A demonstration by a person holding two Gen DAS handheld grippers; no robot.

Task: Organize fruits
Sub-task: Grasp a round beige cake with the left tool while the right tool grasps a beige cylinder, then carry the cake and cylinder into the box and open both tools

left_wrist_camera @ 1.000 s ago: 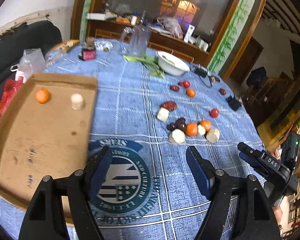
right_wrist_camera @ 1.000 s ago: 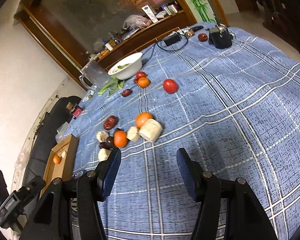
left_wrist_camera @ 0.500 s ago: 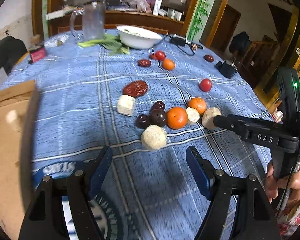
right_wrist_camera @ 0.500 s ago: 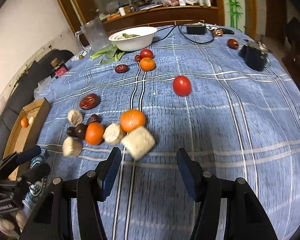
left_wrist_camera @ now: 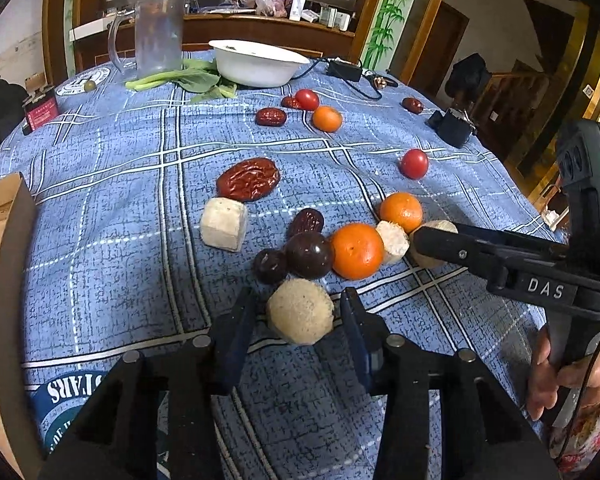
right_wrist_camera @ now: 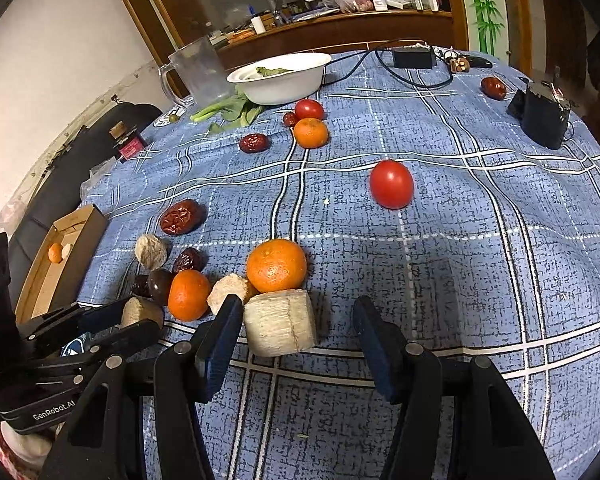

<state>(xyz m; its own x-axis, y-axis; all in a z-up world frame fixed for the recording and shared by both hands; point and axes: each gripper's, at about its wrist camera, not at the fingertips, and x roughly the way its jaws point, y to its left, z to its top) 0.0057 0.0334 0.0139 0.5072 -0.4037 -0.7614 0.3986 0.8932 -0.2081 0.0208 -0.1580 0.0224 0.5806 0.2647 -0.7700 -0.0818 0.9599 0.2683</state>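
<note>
- Your left gripper [left_wrist_camera: 300, 316] is angling down over the blue checked tablecloth [left_wrist_camera: 100, 208], and its jaws have just been closing in around the round pale piece [left_wrist_camera: 300, 311]. There is still a thin gap showing on each side, so the pads are not pressing on it yet.
- That round pale piece is sitting at the near edge of the fruit cluster, just in front of the dark round fruit [left_wrist_camera: 309, 255] and the near orange [left_wrist_camera: 357, 251].
- Your right gripper [right_wrist_camera: 296, 328] is standing fairly wide over the blocky pale chunk [right_wrist_camera: 281, 325]. The left finger [right_wrist_camera: 220, 340] is right up against the chunk; the right finger is well clear of it, so nothing is being held.
- Just behind that chunk, the bigger orange [right_wrist_camera: 276, 265] is touching its top edge.
- A red tomato [right_wrist_camera: 391, 184] is sitting alone farther out, well apart from the cluster.
- The cardboard tray [right_wrist_camera: 66, 256] is lying off at the table's left edge, with a small orange [right_wrist_camera: 55, 252] and a pale piece inside it.
- The white bowl [left_wrist_camera: 256, 64] is standing at the far side, beside the clear jug [left_wrist_camera: 156, 32].
</note>
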